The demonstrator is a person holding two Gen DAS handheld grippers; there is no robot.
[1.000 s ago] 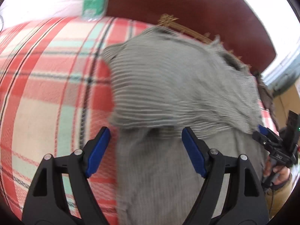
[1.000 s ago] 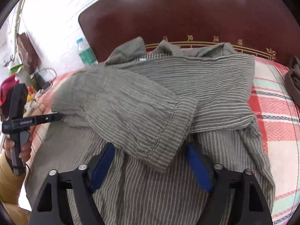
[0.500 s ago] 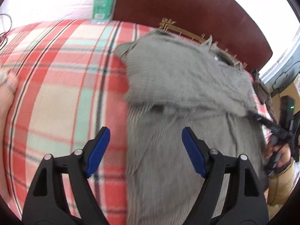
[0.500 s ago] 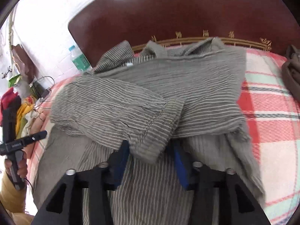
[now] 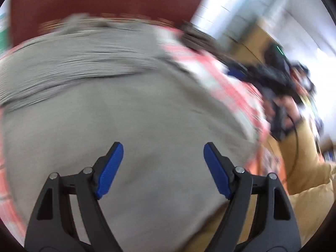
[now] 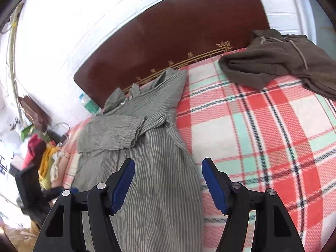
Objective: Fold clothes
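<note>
Grey striped shirt (image 6: 147,147) lying on the plaid bed (image 6: 262,136), long way running from 6 o'clock up to 12 o'clock, collar end pointing at the dark red headboard (image 6: 178,35), sleeves folded in across the chest. Right hand-held gripper (image 6: 167,184) wide open above the shirt's right edge, holding nothing. Left hand-held gripper (image 5: 163,168) wide open too, over blurry grey cloth, nothing between the blue pads. Brown clothes (image 6: 279,63) at 1 o'clock.

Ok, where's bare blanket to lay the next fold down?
Open plaid blanket lies right of the striped shirt, below the brown garment. Left of the shirt is crowded: a clothes pile at the bed edge.
</note>
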